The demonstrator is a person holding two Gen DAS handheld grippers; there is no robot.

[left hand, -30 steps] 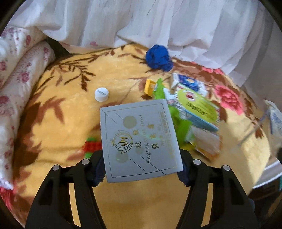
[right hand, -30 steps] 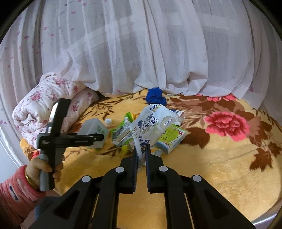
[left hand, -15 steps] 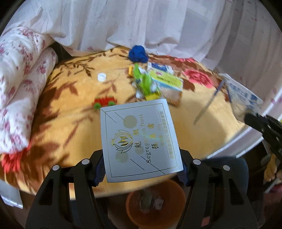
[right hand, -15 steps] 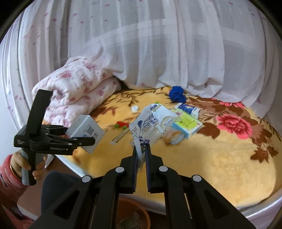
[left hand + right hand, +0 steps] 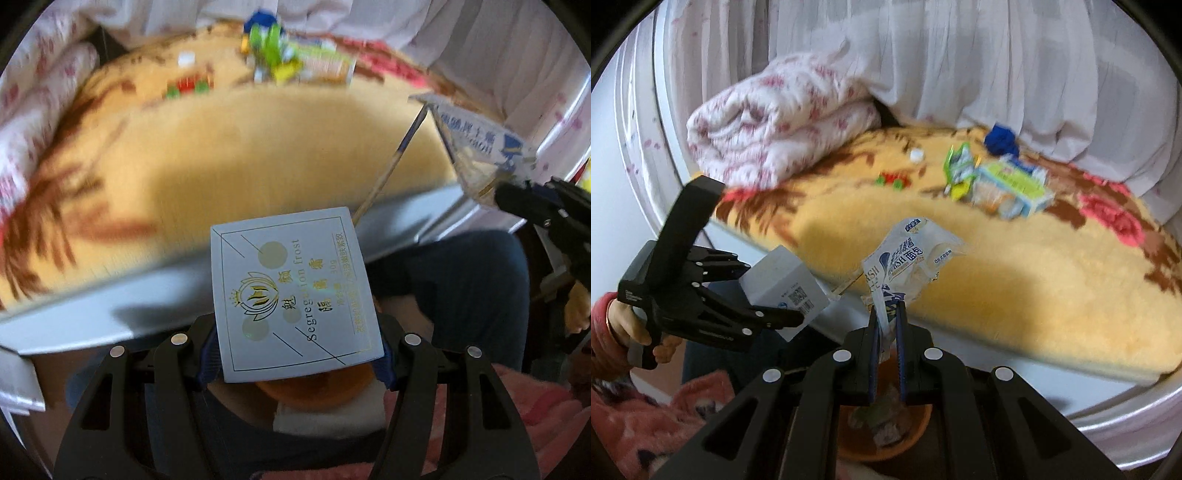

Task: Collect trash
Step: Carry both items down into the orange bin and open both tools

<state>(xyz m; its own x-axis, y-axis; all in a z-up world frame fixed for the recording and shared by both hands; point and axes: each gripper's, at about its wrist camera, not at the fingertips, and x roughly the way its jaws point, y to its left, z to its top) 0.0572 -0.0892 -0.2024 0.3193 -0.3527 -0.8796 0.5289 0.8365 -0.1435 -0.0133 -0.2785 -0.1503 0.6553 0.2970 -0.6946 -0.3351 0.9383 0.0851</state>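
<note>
Nearest you, your right gripper (image 5: pixel 886 328) has its fingers pinched almost together on the tail of a crumpled white and blue bread wrapper (image 5: pixel 908 258), which stands up above them. Directly below sits a round orange bin (image 5: pixel 886 428) with scraps already inside. Your left gripper (image 5: pixel 295 354) has its fingers spread wide around a pale blue-grey cardboard box with gold lettering (image 5: pixel 291 288), clamping it by its two sides; the orange bin shows just under the box.

Beyond both grippers lies the bed with a yellow floral blanket (image 5: pixel 1015 266). Farther back on it, more trash waits: a cluster of green and yellow packets and cartons (image 5: pixel 997 181), a small red and green piece (image 5: pixel 894 180), a white bottle cap (image 5: pixel 916 155) and a blue wad (image 5: pixel 1001 139).

The risk: the light wrapper may drift or cling to the fingers when released, landing beside the bin. The box could strike the rim and tumble out if dropped off-centre.
</note>
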